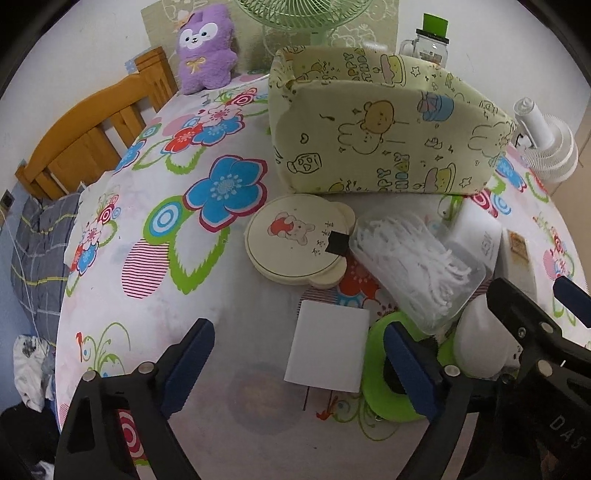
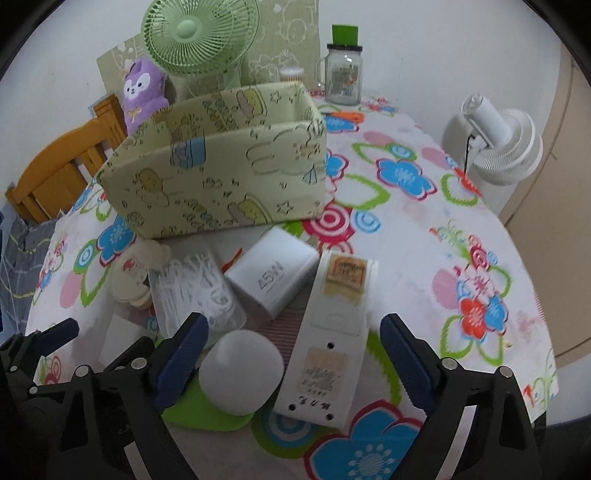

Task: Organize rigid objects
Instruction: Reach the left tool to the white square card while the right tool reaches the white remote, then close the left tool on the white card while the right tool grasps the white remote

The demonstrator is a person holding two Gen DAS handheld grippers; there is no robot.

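A pale green fabric storage box (image 1: 384, 136) (image 2: 221, 173) stands open at the back of the floral table. In front of it lie a round cream bear-eared case (image 1: 295, 243), a clear box of cotton swabs (image 1: 417, 262) (image 2: 195, 291), a white 45W charger (image 2: 273, 277), a long white device (image 2: 332, 343), a white dome on a green base (image 2: 240, 373) and a white card (image 1: 328, 350). My left gripper (image 1: 299, 365) is open above the card. My right gripper (image 2: 295, 362) is open, its fingers either side of the dome and long device.
A green fan (image 2: 199, 33), a purple plush (image 1: 207, 48), a glass jar with a green lid (image 2: 343, 66) and a white fan (image 2: 502, 144) stand at the table's back and right. A wooden chair (image 1: 92, 129) is at the left edge.
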